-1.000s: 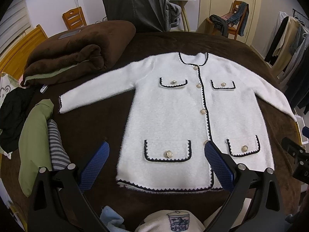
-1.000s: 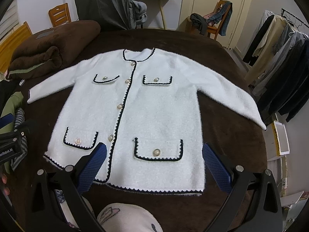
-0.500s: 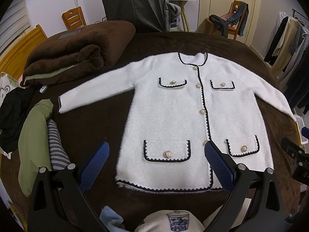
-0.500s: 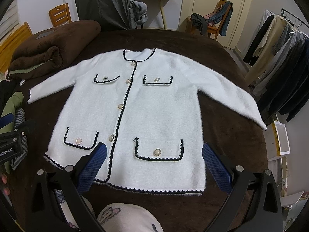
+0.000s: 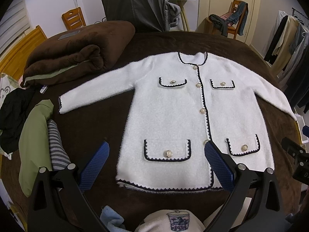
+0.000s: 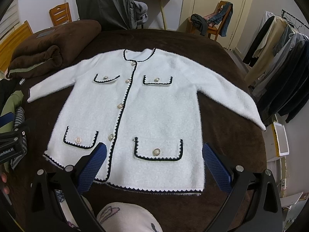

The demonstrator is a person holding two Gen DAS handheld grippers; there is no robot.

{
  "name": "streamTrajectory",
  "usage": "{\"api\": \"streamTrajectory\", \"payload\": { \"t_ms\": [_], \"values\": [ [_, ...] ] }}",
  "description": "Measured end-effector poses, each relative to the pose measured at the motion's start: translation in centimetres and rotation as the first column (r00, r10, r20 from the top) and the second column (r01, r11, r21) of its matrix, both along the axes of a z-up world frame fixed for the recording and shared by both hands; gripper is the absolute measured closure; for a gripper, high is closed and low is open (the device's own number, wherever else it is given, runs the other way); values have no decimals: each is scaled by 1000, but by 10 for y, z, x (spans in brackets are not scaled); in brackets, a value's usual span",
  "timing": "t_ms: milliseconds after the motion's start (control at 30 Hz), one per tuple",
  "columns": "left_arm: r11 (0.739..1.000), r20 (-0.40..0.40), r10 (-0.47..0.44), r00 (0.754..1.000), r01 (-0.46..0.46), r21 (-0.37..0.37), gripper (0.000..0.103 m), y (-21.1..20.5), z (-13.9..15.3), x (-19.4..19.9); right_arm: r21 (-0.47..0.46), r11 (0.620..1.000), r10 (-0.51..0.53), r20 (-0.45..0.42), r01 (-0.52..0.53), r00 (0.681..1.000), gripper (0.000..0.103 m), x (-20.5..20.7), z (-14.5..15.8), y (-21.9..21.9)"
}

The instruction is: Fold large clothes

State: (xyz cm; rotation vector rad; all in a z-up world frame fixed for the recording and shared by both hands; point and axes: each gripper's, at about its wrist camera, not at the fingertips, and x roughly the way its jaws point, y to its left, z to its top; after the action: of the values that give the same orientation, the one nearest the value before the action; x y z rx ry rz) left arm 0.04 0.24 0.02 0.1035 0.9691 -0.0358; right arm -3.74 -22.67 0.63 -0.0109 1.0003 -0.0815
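From the left wrist, a white cardigan (image 5: 173, 116) lies flat and buttoned on the brown bed (image 5: 92, 131), sleeves spread out to both sides. The left gripper (image 5: 156, 162) hovers above the cardigan's hem, its blue fingers (image 5: 94, 166) spread wide and gripping nothing. A folded brown blanket (image 5: 77, 56) sits beyond the cardigan's sleeve, and a green garment (image 5: 32, 139) lies beside that sleeve's cuff.

From the right wrist, the cardigan (image 6: 154, 104) fills the bed, collar pointing away. The right gripper (image 6: 152, 166) hangs over the hem near the lower pocket (image 6: 157, 149), fingers (image 6: 216, 166) apart and empty. A clothes rack (image 6: 278, 58) stands past the far sleeve.
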Motion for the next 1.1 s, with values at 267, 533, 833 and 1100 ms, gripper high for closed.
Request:
{"api": "streamTrajectory", "payload": {
  "t_ms": [267, 533, 833, 1100],
  "values": [
    [1000, -1, 2, 1000, -2, 13, 6, 0, -2, -1, 3, 1000, 0, -1, 0, 1000, 6, 0, 0, 0],
    [1000, 6, -4, 1000, 4, 26, 6, -3, -3, -2, 4, 1000, -1, -3, 1, 1000, 6, 1, -1, 0],
    [1000, 9, -14, 1000, 14, 22, 6, -3, -2, -4, 9, 1000, -1, -6, 1, 1000, 6, 0, -1, 3],
    [999, 14, -27, 1000, 27, 22, 6, -11, 3, -10, 5, 1000, -3, 0, 3, 1000, 6, -6, 3, 2]
  ]
}}
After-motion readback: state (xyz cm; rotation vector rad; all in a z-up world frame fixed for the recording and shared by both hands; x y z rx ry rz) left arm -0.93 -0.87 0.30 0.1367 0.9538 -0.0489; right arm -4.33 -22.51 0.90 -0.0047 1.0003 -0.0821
